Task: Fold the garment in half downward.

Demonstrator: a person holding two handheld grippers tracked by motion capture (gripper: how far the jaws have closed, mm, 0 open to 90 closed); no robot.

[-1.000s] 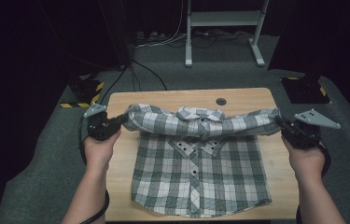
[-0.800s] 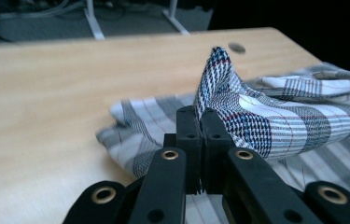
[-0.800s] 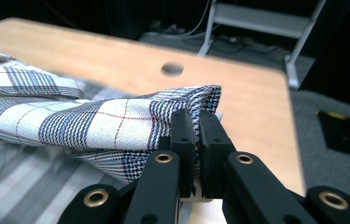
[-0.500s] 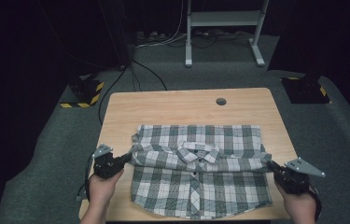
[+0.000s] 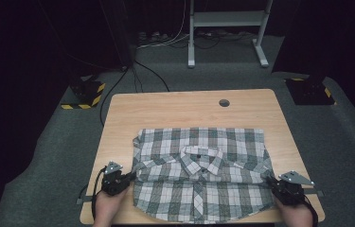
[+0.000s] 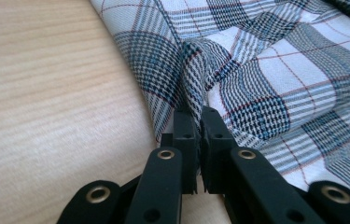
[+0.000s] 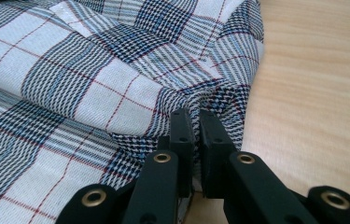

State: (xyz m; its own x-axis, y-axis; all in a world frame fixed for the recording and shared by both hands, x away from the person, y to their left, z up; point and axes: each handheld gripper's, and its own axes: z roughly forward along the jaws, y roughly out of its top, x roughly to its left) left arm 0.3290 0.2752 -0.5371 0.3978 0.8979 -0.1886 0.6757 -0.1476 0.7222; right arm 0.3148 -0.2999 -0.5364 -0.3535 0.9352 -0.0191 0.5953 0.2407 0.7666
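A plaid shirt [image 5: 199, 170] lies folded on the wooden table [image 5: 175, 111], collar and buttons up, its upper half laid over the lower half. My left gripper [image 5: 128, 178] is low at the shirt's left edge, shut on a pinch of the plaid cloth [image 6: 192, 88]. At the right edge my right gripper [image 5: 270, 180] is likewise shut on a fold of the shirt [image 7: 196, 100]. Both grippers [image 6: 195, 116] [image 7: 192, 116] rest close to the tabletop, jaws nearly touching with fabric pressed between them.
Bare wood runs behind the shirt, with a round cable hole [image 5: 224, 102] near the far edge. On the floor beyond stand a white desk frame [image 5: 226, 28] and yellow-black striped bases [image 5: 84, 94] with cables.
Both grippers came down and toward the near edge with the shirt's upper edge, laying it flat over the lower half. The raised roll of cloth is now a flat fold.
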